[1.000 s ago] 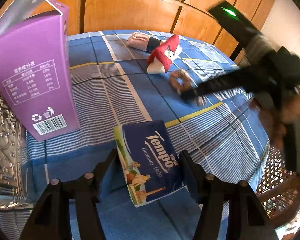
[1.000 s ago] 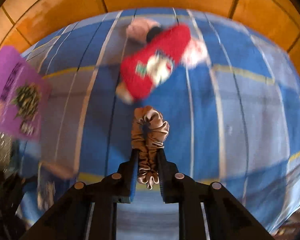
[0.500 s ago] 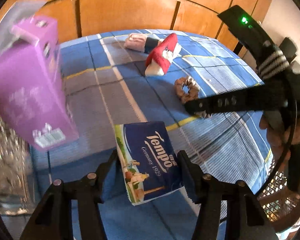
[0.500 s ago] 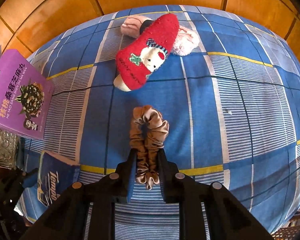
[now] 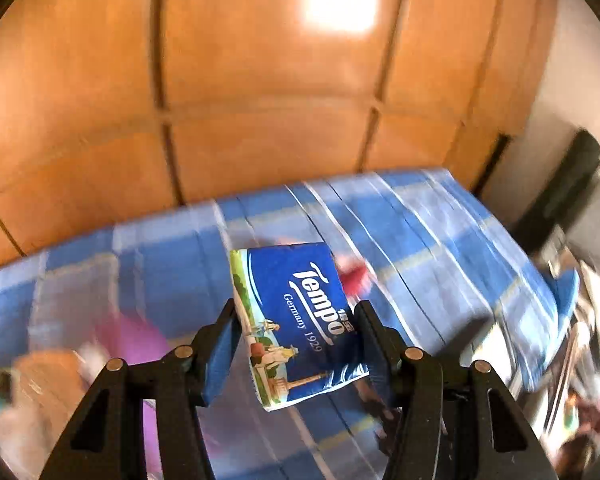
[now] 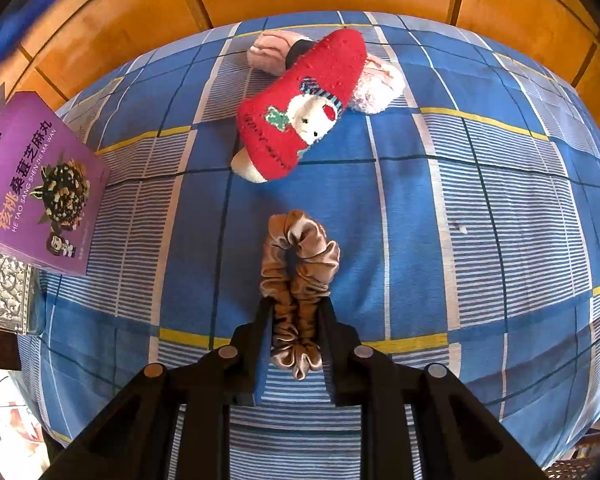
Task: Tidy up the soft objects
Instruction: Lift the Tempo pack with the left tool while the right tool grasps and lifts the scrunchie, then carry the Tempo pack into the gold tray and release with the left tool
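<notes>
My left gripper (image 5: 296,312) is shut on a blue Tempo tissue pack (image 5: 296,316) and holds it in the air above the blue checked cloth (image 5: 172,272); the scene behind it is blurred. My right gripper (image 6: 296,304) is shut on a brown satin scrunchie (image 6: 296,268), squeezed flat between the jaws just over the cloth (image 6: 480,220). Beyond the scrunchie lies a red fuzzy sock with a white snowman face (image 6: 300,112), resting on a pink fuzzy sock (image 6: 376,84) whose other end (image 6: 266,54) shows behind it.
A purple carton of walnut sesame balls (image 6: 36,184) stands at the left edge of the cloth, beside an embossed silver tin (image 6: 4,292). Orange wooden panelling (image 5: 260,80) rises behind the table. The pink blur (image 5: 128,336) low in the left wrist view is likely that carton.
My left gripper has risen off the cloth with the tissue pack in it, and its view now tips up toward the wall. The right gripper stays in place, holding the scrunchie.
</notes>
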